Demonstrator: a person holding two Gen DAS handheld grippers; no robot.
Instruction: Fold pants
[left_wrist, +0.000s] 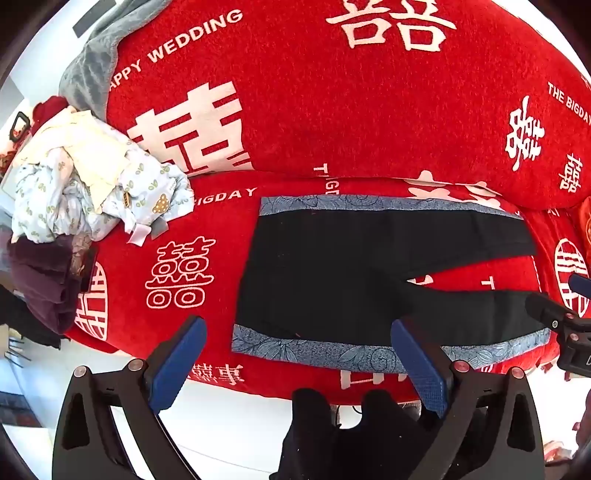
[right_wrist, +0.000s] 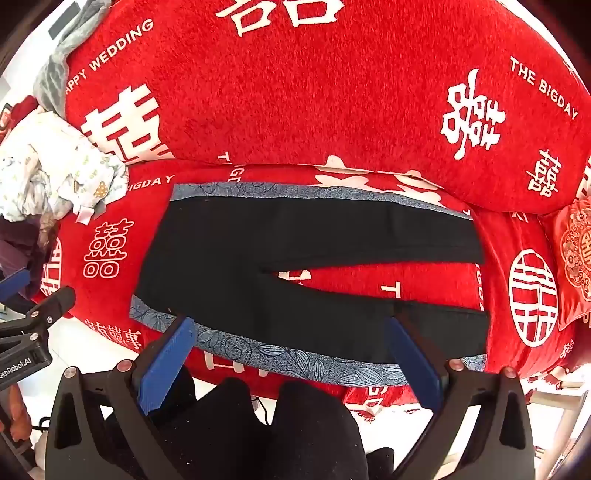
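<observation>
Black pants with blue patterned side stripes lie flat on the red sofa seat, waistband to the left, both legs spread apart toward the right. The same pants fill the middle of the right wrist view. My left gripper hovers open above the near edge by the waist, nothing between its blue pads. My right gripper is open too, over the near leg's striped edge. Each gripper shows at the edge of the other's view: the right gripper and the left gripper.
A heap of light clothes and a dark garment sit at the sofa's left end. The red backrest cushion rises behind the pants. A red embroidered pillow lies at the right. The person's dark legs stand below.
</observation>
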